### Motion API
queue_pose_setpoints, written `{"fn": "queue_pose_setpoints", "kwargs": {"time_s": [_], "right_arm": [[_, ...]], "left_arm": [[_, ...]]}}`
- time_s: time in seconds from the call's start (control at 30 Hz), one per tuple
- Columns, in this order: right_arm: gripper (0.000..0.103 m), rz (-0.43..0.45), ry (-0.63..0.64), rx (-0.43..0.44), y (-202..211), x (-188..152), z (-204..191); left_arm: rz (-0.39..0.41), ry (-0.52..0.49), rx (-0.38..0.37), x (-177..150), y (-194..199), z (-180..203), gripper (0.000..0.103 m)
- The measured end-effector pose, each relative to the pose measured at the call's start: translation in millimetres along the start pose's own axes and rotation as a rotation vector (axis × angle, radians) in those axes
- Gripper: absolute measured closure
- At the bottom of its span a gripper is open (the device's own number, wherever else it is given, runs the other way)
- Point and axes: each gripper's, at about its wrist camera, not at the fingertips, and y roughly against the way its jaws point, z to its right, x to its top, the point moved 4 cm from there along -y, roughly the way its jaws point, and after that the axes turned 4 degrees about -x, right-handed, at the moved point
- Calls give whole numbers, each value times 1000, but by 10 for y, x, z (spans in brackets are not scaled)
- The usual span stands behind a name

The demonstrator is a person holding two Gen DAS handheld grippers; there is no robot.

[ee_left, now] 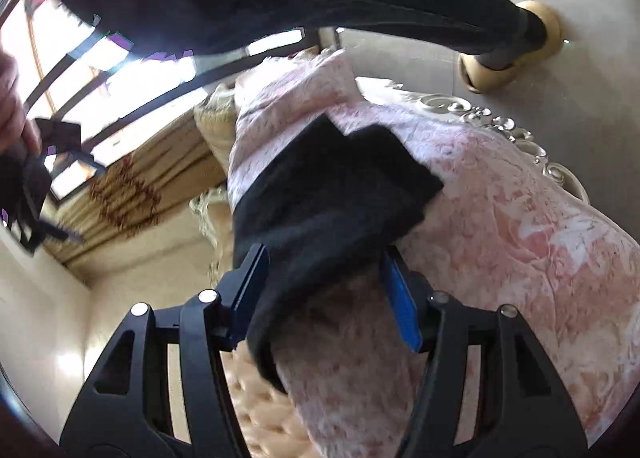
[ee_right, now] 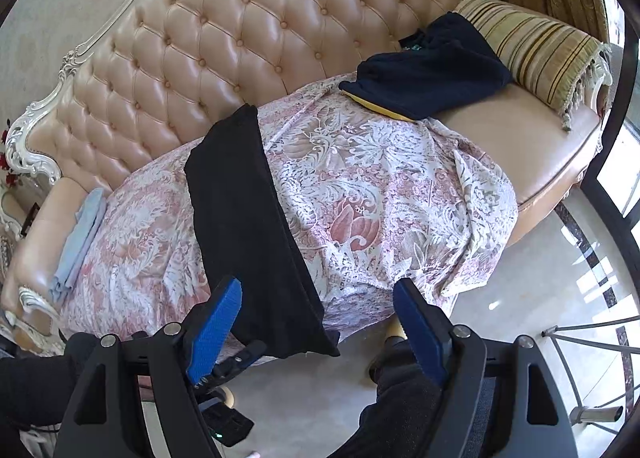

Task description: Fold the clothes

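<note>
Black garment lying folded on the covered sofa

Centre frame, the black garment (ee_right: 248,225) crosses the floral throw (ee_right: 384,193); left gripper (ee_left: 326,290) spread around its edge, grip unclear; right gripper (ee_right: 320,322) wide apart, empty.

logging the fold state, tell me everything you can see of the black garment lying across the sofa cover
The black garment is a long, narrow strip of soft matte fabric, apparently already folded lengthwise. It lies across the pink floral cover, from near the tufted backrest to the seat's front edge, where its lower end hangs over. In the left wrist view, that end passes between the open blue pads of the left claw. The right claw is open, not touching it.
</note>
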Motion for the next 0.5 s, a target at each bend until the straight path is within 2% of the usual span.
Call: {"fn": "queue_pose_setpoints", "kwargs": {"time_s": [0.1, 0.13, 0.17, 0.2, 0.23, 0.4, 0.5], "right_arm": [[24, -4, 3, 4, -8, -16, -6], [24, -5, 4, 5, -10, -21, -7], [24, -6, 5, 5, -11, -24, -7], [24, -7, 6, 4, -11, -24, -6], [24, -4, 6, 4, -1, -21, 0], [24, 40, 6, 21, 102, 19, 73], [23, 41, -19, 47, 86, 16, 158]], "left_arm": [[-10, 21, -26, 45, -130, -32, 41], [-13, 27, -35, 60, -174, -42, 51], [-16, 34, -44, 75, -217, -53, 87], [-17, 75, -48, 59, -197, -126, 92], [-18, 123, -51, 37, -163, -212, 92], [7, 534, -183, -177, 48, -1002, 92], [26, 686, -249, -286, 83, -1338, 92]]}}
